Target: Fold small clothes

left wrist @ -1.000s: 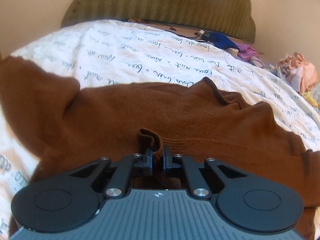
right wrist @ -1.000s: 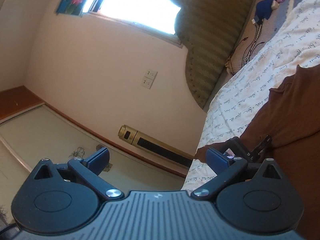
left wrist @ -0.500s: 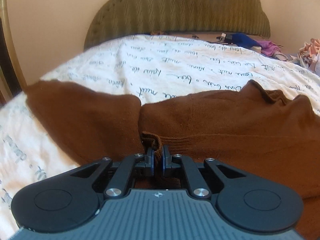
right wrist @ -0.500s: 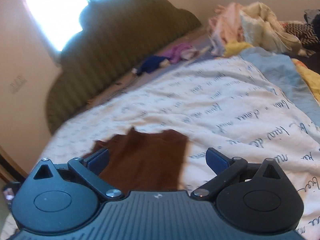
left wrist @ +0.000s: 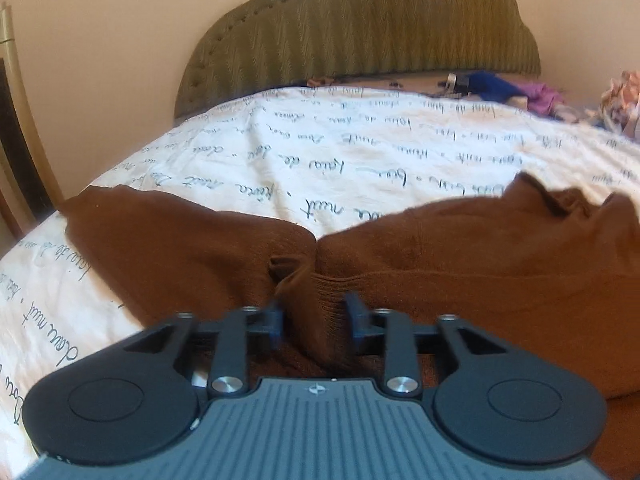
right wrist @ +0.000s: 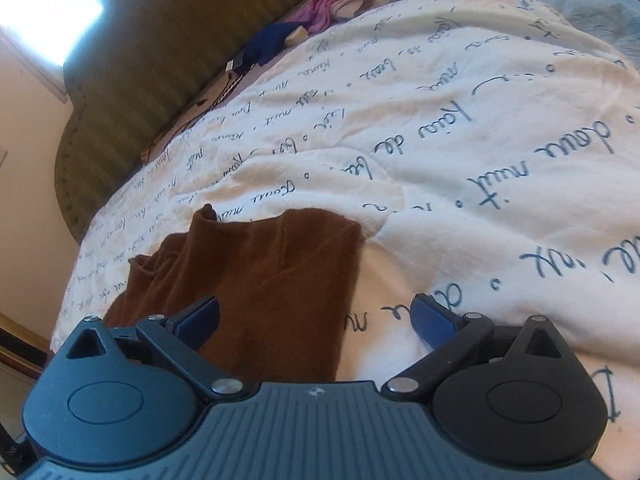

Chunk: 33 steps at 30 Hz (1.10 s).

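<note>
The brown sweater (left wrist: 460, 272) lies on the bed's white script-printed duvet (left wrist: 340, 160), spread across the middle of the left wrist frame, one sleeve reaching toward the left edge. The left claw (left wrist: 315, 322) sits low at centre frame, its jaws narrowly parted with a ribbed fold of the sweater bunched between them, not pinched tight. In the right wrist frame the sweater fills the lower left, and the right claw (right wrist: 316, 322) gapes wide and empty above it, the left finger (right wrist: 200, 318) over brown cloth, the other over the duvet. A green headboard (left wrist: 360, 28) stands at the top, with loose clothes (right wrist: 320, 12) beside it.
</note>
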Tool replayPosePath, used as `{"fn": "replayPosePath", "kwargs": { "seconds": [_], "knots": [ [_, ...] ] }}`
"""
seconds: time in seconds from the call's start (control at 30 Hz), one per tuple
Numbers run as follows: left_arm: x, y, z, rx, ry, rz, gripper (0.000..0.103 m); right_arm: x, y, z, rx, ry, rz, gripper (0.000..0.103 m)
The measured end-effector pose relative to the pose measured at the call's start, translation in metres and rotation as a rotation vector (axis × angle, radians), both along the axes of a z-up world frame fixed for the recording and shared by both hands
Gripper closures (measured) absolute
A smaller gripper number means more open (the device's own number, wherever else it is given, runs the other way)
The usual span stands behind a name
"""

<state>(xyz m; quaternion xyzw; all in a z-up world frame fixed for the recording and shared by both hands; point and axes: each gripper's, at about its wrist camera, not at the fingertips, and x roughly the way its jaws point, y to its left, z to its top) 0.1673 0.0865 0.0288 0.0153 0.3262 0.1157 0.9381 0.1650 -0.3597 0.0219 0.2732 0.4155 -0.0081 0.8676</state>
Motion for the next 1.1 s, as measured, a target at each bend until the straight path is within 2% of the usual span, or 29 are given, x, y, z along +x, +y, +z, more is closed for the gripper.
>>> {"fn": "replayPosePath", "kwargs": {
  "seconds": [0.03,0.07,0.1,0.17,0.23,0.33,0.43,0.5,0.53,0.6,0.63,0.7,0.73,0.8,0.83,0.87,0.93,0.97,1.0,1.03,1.1],
  "knots": [
    [-0.008,0.004,0.006,-0.005,-0.029,0.014,0.041,0.004,0.008,0.0,-0.029,-0.016,0.046,0.02],
    [-0.015,0.008,0.012,0.0,-0.064,0.031,0.03,0.008,0.015,-0.002,-0.066,-0.001,0.076,0.065],
    [-0.021,0.011,0.021,-0.004,-0.109,0.047,0.03,0.01,0.02,-0.004,-0.1,0.015,0.092,0.087],
    [-0.034,0.016,0.038,-0.081,-0.18,0.038,0.032,0.008,0.02,-0.002,-0.111,-0.021,0.105,0.091],
    [-0.037,0.009,0.046,-0.173,-0.19,-0.03,0.032,0.005,0.013,0.002,-0.095,-0.039,0.084,0.093],
    [-0.019,-0.016,0.031,-0.219,-0.085,-0.122,0.034,-0.001,-0.001,0.009,-0.081,-0.067,0.041,0.096],
    [0.006,-0.028,-0.004,-0.248,0.061,-0.098,0.046,-0.006,-0.02,0.005,-0.092,-0.045,-0.002,0.096],
    [0.008,-0.035,-0.015,-0.207,0.044,-0.108,0.031,-0.008,-0.034,-0.002,-0.056,-0.021,-0.035,0.096],
    [0.01,-0.037,-0.019,-0.192,0.045,-0.124,0.028,-0.008,-0.038,-0.007,-0.019,-0.007,-0.04,0.096],
    [0.012,-0.043,-0.021,-0.154,0.045,-0.136,0.026,-0.01,-0.036,-0.005,-0.021,-0.007,-0.052,0.096],
    [0.011,-0.045,-0.021,-0.149,0.047,-0.14,0.027,-0.013,-0.03,0.002,-0.041,-0.025,-0.071,0.093],
    [0.01,-0.041,-0.02,-0.173,0.045,-0.154,0.027,-0.024,-0.011,0.027,-0.088,-0.121,-0.086,0.092],
    [0.009,-0.039,-0.019,-0.188,0.043,-0.16,0.026,-0.028,0.002,0.038,-0.075,-0.176,-0.056,0.092],
    [0.009,-0.038,-0.019,-0.198,0.042,-0.159,0.023,-0.024,0.034,0.043,-0.044,-0.197,0.051,0.085],
    [0.01,-0.04,-0.019,-0.193,0.044,-0.16,0.022,-0.019,0.049,0.04,-0.06,-0.179,0.102,0.082],
    [0.009,-0.037,-0.019,-0.187,0.047,-0.161,0.022,-0.013,0.065,0.031,-0.097,-0.145,0.146,0.074],
    [0.006,-0.031,-0.015,-0.202,0.036,-0.16,0.024,-0.001,0.081,0.004,-0.169,-0.055,0.178,0.072],
    [-0.001,-0.024,-0.007,-0.218,0.019,-0.162,0.027,0.001,0.082,-0.008,-0.192,-0.044,0.179,0.073],
    [-0.007,-0.013,-0.001,-0.238,-0.001,-0.159,0.026,-0.006,0.079,-0.012,-0.201,-0.121,0.175,0.072],
    [-0.014,0.002,0.01,-0.265,-0.038,-0.149,0.023,-0.009,0.077,-0.015,-0.226,-0.139,0.177,0.072],
    [-0.025,0.042,0.026,-0.307,-0.115,-0.09,0.0,-0.018,0.072,-0.022,-0.223,-0.199,0.203,0.072]
  ]
}}
